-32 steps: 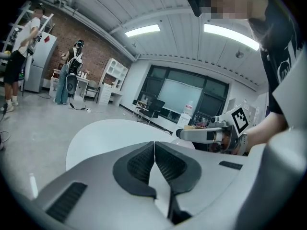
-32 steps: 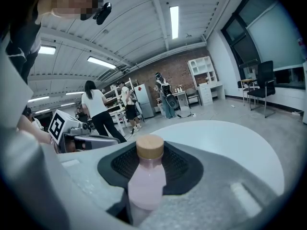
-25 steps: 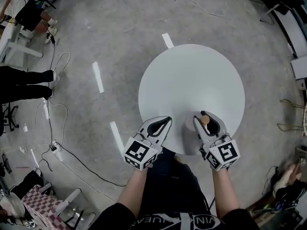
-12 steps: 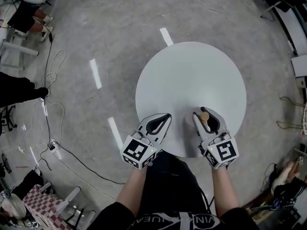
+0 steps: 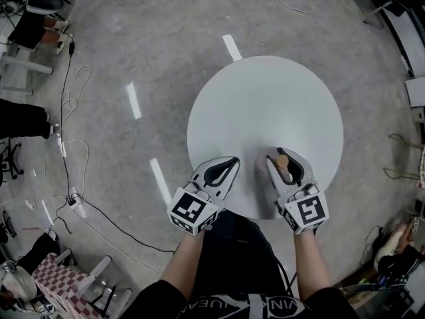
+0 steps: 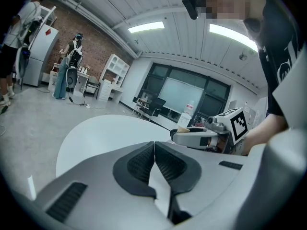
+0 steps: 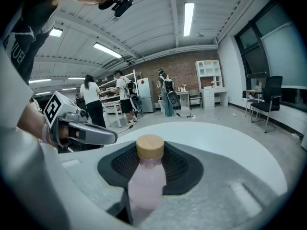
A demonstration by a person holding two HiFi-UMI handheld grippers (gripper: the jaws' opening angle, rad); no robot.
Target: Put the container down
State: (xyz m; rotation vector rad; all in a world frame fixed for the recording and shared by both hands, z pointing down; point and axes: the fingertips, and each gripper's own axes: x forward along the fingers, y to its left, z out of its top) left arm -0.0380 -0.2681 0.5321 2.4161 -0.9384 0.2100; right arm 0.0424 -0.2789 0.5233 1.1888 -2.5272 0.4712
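The right gripper [image 5: 284, 158] grips a bottle [image 7: 145, 176] (tan cap upward) at the lower edge of the bench [image 5: 265, 98]. To its left, the left gripper [image 5: 231, 163] is clenched on nothing.

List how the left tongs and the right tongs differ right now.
Left tongs are empty; right tongs grip a pale pink, tan-capped bottle. Left tongs' pads meet; right tongs' pads are held apart by the bottle. Both are white with black ribbed pads and sit over the near edge of the round table.
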